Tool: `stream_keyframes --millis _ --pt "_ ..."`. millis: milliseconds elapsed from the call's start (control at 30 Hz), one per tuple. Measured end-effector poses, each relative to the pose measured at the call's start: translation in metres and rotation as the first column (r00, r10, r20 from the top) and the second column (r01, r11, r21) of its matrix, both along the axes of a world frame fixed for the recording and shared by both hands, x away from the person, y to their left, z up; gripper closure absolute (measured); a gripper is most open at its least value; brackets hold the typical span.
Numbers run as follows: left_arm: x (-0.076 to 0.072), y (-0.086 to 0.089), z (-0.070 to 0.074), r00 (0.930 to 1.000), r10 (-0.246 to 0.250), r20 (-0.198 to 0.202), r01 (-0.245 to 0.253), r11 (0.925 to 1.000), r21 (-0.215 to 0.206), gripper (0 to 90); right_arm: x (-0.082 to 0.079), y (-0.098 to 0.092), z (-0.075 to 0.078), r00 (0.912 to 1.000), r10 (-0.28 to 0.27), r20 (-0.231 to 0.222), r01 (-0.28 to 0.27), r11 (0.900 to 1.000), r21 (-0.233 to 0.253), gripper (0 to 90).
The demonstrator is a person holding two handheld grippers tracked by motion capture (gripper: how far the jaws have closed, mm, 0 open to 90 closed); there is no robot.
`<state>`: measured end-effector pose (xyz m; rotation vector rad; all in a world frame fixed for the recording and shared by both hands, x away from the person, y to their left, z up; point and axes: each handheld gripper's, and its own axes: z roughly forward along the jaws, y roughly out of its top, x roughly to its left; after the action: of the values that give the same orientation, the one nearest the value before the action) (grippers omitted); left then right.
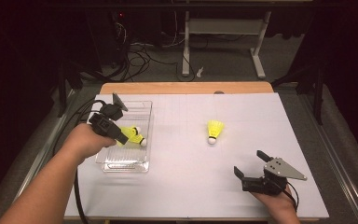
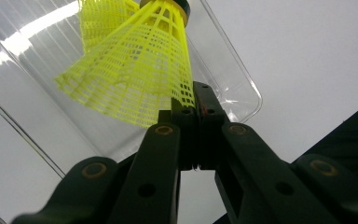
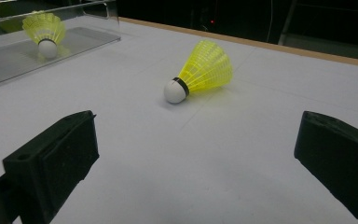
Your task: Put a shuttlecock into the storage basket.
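My left gripper [image 1: 122, 139] is shut on the mesh skirt of a yellow shuttlecock [image 2: 140, 70], held over the clear plastic tray [image 1: 121, 164] at the table's left. The left gripper view has the jaws [image 2: 196, 105] pinched on the skirt's edge, cork pointing away. A second yellow skirt [image 2: 98, 18] lies just behind it in the tray. Another yellow shuttlecock [image 1: 215, 130] with a white cork lies on its side on the white sheet, right of centre. My right gripper [image 1: 249, 163] stands open near the front right, jaws wide apart [image 3: 193, 158], facing that shuttlecock [image 3: 200, 72] from a short distance.
The white sheet [image 1: 191, 186] covers a wooden table whose far edge [image 1: 186, 87] shows bare. The tray [image 3: 74, 42] with a shuttlecock [image 3: 44, 30] in it appears at the far left in the right gripper view. Beyond the table are a dark floor, cables and a desk frame.
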<state>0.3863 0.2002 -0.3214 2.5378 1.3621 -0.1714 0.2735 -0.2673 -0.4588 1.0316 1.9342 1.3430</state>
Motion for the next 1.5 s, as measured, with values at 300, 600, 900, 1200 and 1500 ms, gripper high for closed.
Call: stream_keyframes --millis 300,600,900,1200,1500 --pt "-0.001 -0.007 -0.014 0.9996 -0.011 -0.026 0.012 0.9998 0.013 89.2 0.000 0.000 0.000 1.0000 0.002 0.000 -0.002 1.000 0.001 0.2" --pt "0.000 -0.016 -0.028 0.9985 -0.029 -0.046 0.030 0.9995 0.013 89.2 0.000 0.000 0.000 1.0000 0.001 -0.004 -0.001 1.000 0.004 0.2" --pt "0.000 -0.020 -0.040 0.9975 -0.032 -0.062 0.033 0.9994 0.012 89.1 0.000 0.000 0.000 1.0000 0.002 -0.003 -0.002 1.000 0.003 0.2" --pt "0.000 -0.022 -0.048 0.9972 -0.034 -0.067 0.034 0.9994 0.007 89.0 0.000 0.000 0.000 1.0000 0.004 -0.003 -0.004 1.000 0.002 0.2" --pt "0.000 -0.026 -0.047 0.9970 -0.035 -0.069 0.035 0.9994 -0.010 88.7 0.000 0.000 0.000 1.0000 0.005 -0.005 -0.005 1.000 0.001 0.2"
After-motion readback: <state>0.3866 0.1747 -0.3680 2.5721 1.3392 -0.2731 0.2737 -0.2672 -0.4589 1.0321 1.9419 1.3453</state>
